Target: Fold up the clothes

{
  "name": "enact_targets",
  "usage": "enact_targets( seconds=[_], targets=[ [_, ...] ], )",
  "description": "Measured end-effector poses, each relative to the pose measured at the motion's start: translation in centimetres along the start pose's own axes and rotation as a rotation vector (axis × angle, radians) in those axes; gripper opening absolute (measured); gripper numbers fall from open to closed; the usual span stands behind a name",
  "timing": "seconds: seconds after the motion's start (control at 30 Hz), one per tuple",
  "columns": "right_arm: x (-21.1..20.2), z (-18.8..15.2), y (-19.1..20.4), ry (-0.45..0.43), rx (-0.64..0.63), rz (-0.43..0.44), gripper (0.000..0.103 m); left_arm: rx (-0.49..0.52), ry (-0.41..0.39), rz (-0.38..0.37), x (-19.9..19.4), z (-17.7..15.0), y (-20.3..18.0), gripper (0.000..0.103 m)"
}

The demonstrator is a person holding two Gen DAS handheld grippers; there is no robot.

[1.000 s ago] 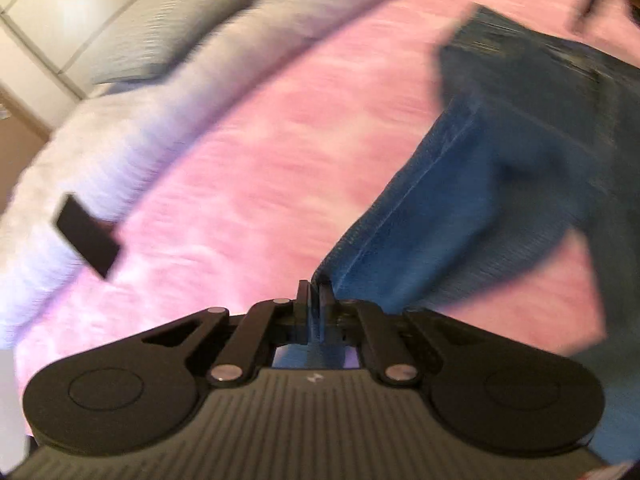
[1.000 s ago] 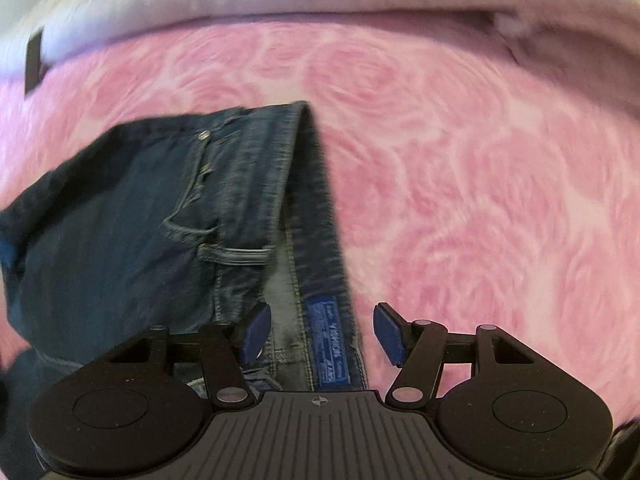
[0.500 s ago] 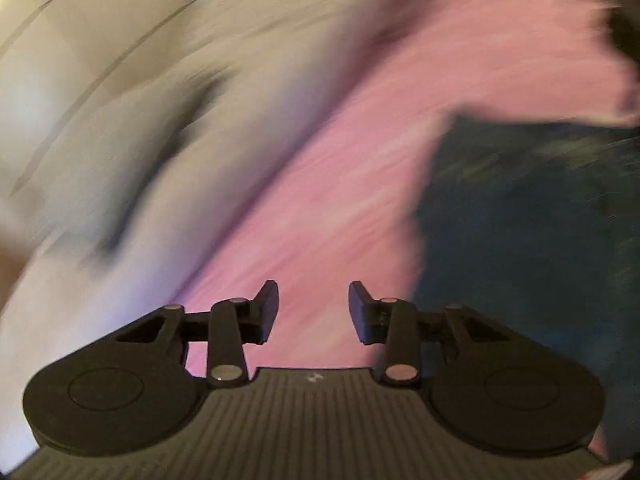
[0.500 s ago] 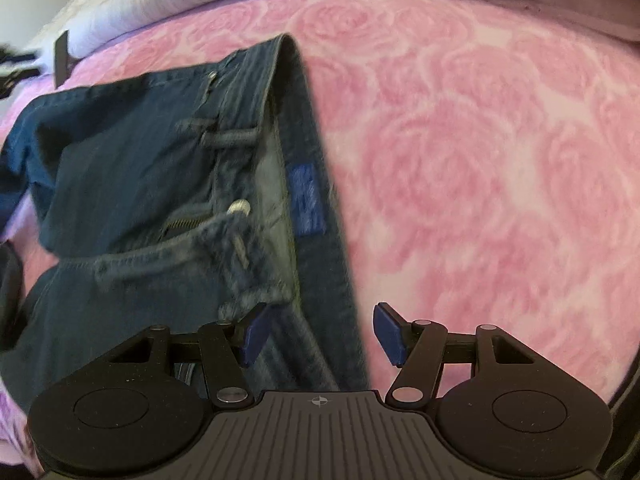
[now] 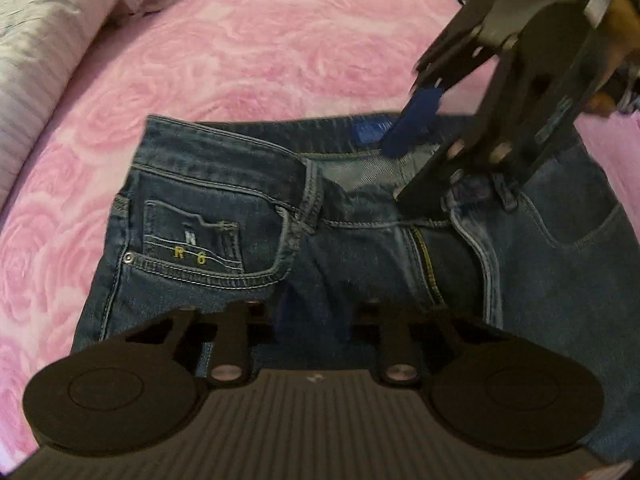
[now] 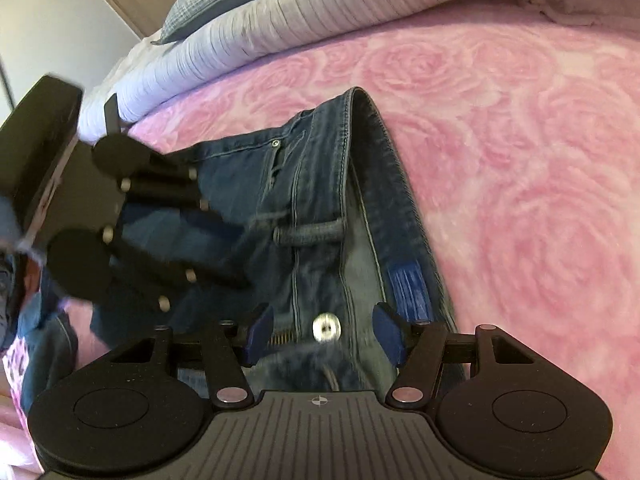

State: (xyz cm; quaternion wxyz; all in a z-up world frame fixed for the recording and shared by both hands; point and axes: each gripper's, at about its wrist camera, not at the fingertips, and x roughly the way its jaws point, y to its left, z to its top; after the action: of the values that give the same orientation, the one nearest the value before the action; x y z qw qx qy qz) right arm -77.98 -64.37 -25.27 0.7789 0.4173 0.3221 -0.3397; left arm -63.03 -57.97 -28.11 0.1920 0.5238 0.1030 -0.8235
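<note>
Left tool (image 5: 312,320) low in frame, fingers spread over the jeans (image 5: 248,240), holding nothing. Right tool (image 6: 323,334) spread too, straddling the waist button (image 6: 327,327). Jeans lie front-up, fly undone, on the pink bed cover (image 5: 260,48). Looks like waistband work: next calls for a pinch there. Grey bedding (image 6: 320,8) upper frame, clear.

- My left gripper (image 5: 314,316): jaws spread apart, nothing between them, pointing down.
- My right gripper (image 6: 326,334): jaws wide apart, empty, angled downward.
</note>
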Motion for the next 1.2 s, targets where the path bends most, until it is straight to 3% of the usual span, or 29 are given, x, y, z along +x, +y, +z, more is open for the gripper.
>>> enact_targets(
  seconds=[0.17, 0.23, 0.27, 0.3, 0.33, 0.5, 0.63, 0.7, 0.8, 0.87, 0.93, 1.1, 1.2],
  targets=[
    [2.8, 1.5, -0.5, 0.024, -0.006, 0.036, 0.059, -0.048, -0.083, -0.02, -1.6, -1.5, 0.2, 0.002],
    [3.1, 1.8, -0.7, 0.037, 0.009, 0.024, 0.032, -0.044, -0.094, -0.021, -1.9, -1.4, 0.2, 0.002],
    [3.0, 1.9, -0.8, 0.042, 0.016, 0.023, 0.026, -0.042, -0.096, -0.022, -2.0, -1.2, 0.2, 0.001],
    [2.7, 1.9, -0.5, 0.047, 0.001, 0.01, 0.013, -0.038, -0.099, -0.021, -2.0, -1.0, 0.1, 0.001],
    [2.4, 2.0, -0.1, 0.053, -0.019, -0.007, 0.011, -0.028, -0.107, -0.019, -2.0, -0.6, -0.1, 0.0],
    [-2.5, 3.6, 0.6, 0.0, -0.109, -0.071, 0.009, -0.035, -0.205, -0.01, -2.9, 1.8, -0.5, 0.0],
    [-1.4, 3.9, -0.3, 0.052, -0.189, -0.151, 0.009, -0.07, -0.144, 0.003, 0.7, 2.7, -0.8, 0.002],
    [-0.3, 3.5, -1.3, 0.059, -0.139, -0.146, 0.009, -0.078, -0.104, 0.022, 2.2, 2.8, -1.2, 0.003],
    [-0.5, 2.6, -2.4, 0.007, -0.042, -0.136, 0.017, -0.096, -0.116, 0.029, 1.0, 2.0, -1.4, 0.007],
    [-2.1, 2.0, -2.6, -0.035, -0.011, -0.156, 0.022, -0.11, -0.116, 0.037, -0.2, 1.2, -1.2, 0.016],
    [-3.9, 1.1, -2.6, -0.064, 0.014, -0.175, 0.022, -0.138, -0.124, 0.038, -2.0, 0.0, -1.0, 0.016],
    [-6.6, -2.5, -1.7, -0.042, 0.01, -0.162, 0.023, -0.214, -0.18, -0.063, -5.0, -1.4, -2.0, 0.018],
    [-5.4, -4.0, -0.7, 0.023, -0.083, -0.172, 0.024, -0.186, -0.186, -0.124, -4.3, -1.2, -4.2, 0.026]
  ],
)
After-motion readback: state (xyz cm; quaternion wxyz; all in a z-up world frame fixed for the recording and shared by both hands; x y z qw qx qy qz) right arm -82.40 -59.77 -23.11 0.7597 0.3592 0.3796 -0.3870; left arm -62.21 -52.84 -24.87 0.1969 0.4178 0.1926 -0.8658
